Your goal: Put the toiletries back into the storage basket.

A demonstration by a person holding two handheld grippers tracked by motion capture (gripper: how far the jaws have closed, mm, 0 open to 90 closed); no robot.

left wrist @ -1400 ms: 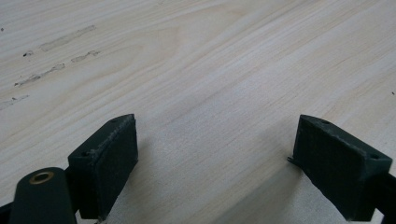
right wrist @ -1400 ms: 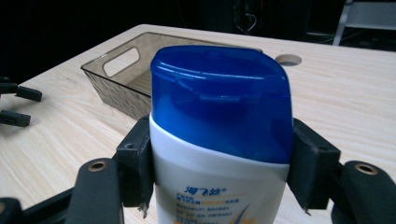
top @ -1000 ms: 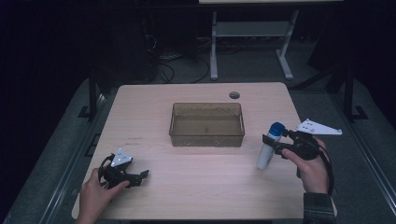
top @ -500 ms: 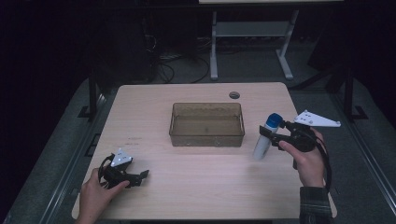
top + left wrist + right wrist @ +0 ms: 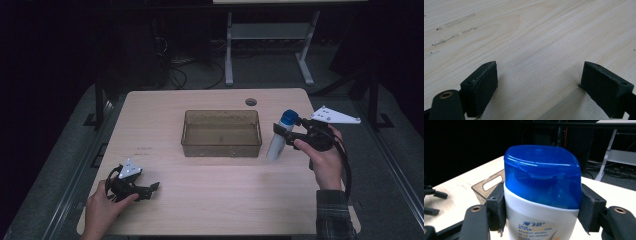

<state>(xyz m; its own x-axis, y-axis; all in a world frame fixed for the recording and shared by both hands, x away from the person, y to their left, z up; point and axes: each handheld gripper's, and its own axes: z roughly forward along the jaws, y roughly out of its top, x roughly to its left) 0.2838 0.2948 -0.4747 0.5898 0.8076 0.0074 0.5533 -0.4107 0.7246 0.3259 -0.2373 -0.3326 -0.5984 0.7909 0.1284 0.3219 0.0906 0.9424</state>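
A white bottle with a blue cap (image 5: pixel 281 134) hangs above the table just right of the bin, tilted, with my right gripper (image 5: pixel 286 133) shut on it near the cap. In the right gripper view both pads press the white bottle (image 5: pixel 541 195) at its shoulder. A clear brown plastic bin (image 5: pixel 221 133) stands in the table's middle with nothing visible in it. My left gripper (image 5: pixel 152 189) rests near the front left corner in a hand. In the left gripper view the left gripper (image 5: pixel 539 87) stands open over bare wood.
The wooden table (image 5: pixel 210 200) has a round cable hole (image 5: pixel 251 102) behind the bin. A white desk frame (image 5: pixel 265 35) stands on the floor beyond the table. Dark floor surrounds the table on both sides.
The right gripper has lifted the bottle off the table and carried it up and slightly toward the far side, beside the bin. The left gripper has stayed put.
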